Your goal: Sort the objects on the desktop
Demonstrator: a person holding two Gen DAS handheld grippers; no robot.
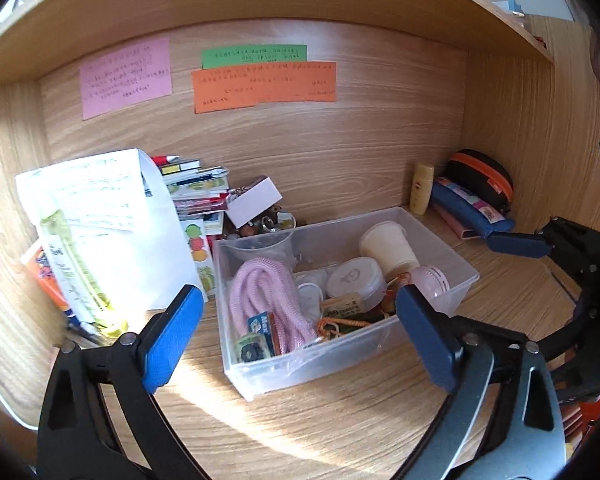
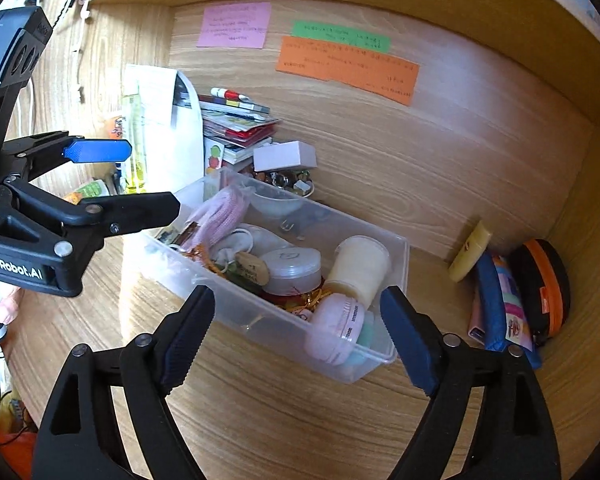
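A clear plastic bin [image 1: 440,300] stands on the wooden desk, packed with small items: a coiled pink rope [image 1: 260,300], a cream cup [image 1: 388,246], a round lidded tub [image 1: 354,280] and a pink round case [image 2: 334,330]. My left gripper [image 1: 300,332] is open just in front of the bin's near wall, its blue pads apart from it. My right gripper [image 2: 296,320] is open too, before the bin's right end [image 2: 380,356], with nothing pressed between its pads. Each gripper shows at the edge of the other view: the left [image 2: 140,176] and a right pad [image 1: 516,242].
Left of the bin stand white papers [image 1: 112,220], a green tube [image 1: 72,268] and a stack of booklets [image 1: 196,192] with a white box [image 1: 254,202]. A yellow bottle [image 1: 422,188] and pencil cases [image 1: 472,204] sit back right. Coloured notes [image 1: 264,84] hang on the back panel under a shelf.
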